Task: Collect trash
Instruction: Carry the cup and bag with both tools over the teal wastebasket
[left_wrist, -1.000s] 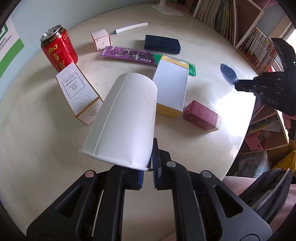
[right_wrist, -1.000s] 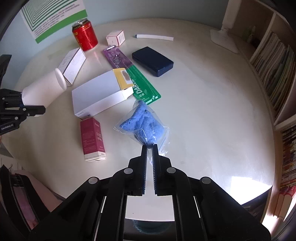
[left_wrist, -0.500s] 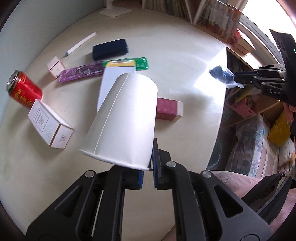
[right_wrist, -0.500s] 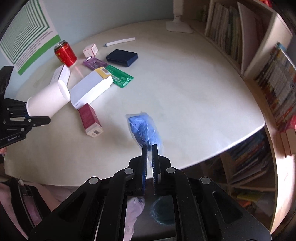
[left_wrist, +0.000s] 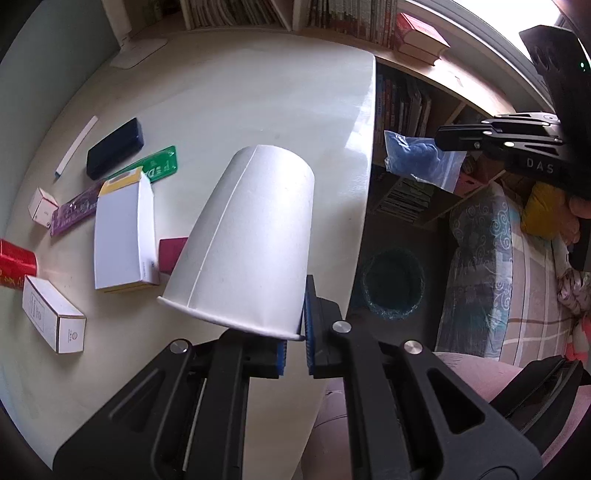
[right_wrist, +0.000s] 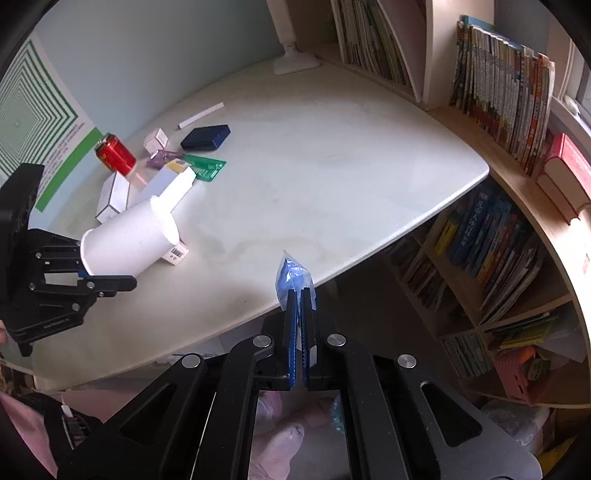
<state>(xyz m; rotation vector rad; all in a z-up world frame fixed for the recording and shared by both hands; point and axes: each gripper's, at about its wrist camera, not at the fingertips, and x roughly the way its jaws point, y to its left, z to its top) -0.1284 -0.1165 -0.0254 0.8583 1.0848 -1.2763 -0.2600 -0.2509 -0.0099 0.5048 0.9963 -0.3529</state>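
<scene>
My left gripper (left_wrist: 295, 332) is shut on the rim of a white paper cup (left_wrist: 251, 236), which it holds above the front edge of the pale table (left_wrist: 258, 92). The same cup (right_wrist: 129, 240) and left gripper (right_wrist: 107, 280) show at the left of the right wrist view. My right gripper (right_wrist: 299, 295) is shut on a clear bag of blue stuff (right_wrist: 293, 277), held over the table's near edge. In the left wrist view that bag (left_wrist: 417, 155) hangs from the right gripper (left_wrist: 443, 142) past the table's edge. A dark green bin (left_wrist: 391, 284) stands on the floor below.
On the table lie a red can (right_wrist: 114, 153), a white box (left_wrist: 122, 229), a maroon box (left_wrist: 171, 254), a navy case (left_wrist: 114, 147), green and purple packets and small white cartons (left_wrist: 51, 317). Bookshelves (right_wrist: 498, 92) line the right side. A lamp base (right_wrist: 295, 62) stands at the back.
Both grippers have swung away from the table's middle toward its edge, each rolling as it went. The bag has left the tabletop and now hangs past the edge; the bin has come into view.
</scene>
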